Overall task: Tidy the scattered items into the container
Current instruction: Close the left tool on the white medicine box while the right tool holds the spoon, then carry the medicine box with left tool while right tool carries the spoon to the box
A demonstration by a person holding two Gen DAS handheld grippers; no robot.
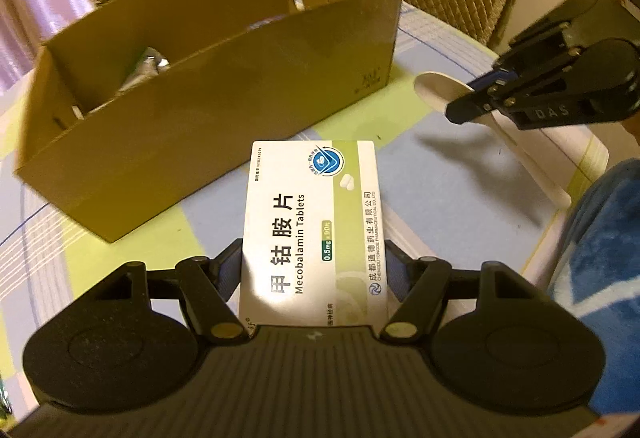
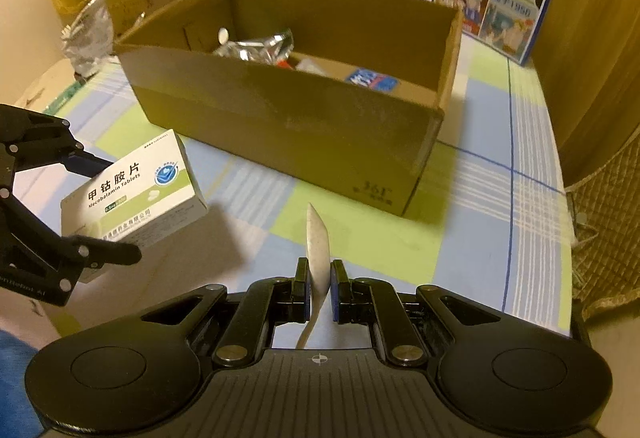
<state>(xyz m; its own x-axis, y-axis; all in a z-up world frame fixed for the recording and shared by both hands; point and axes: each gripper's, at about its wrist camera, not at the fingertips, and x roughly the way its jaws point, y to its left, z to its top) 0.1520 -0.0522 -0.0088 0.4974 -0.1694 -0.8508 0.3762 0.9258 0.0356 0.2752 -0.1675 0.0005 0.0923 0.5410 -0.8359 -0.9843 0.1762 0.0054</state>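
Light: warm, yellowish indoor light, moderately dim; you see it fall from above.
Glare: a bright patch washes out the lower part of the medicine box (image 1: 314,226) in your left wrist view.
Shadows: soft dark ones lie on the bench (image 2: 500,198) beside the cardboard box (image 2: 304,126) and under the white spoon (image 1: 440,88).
Blur: the cardboard box edges and the background posters look smeared and soft.
Distortion: fisheye bending curves straight lines; the corners go black.
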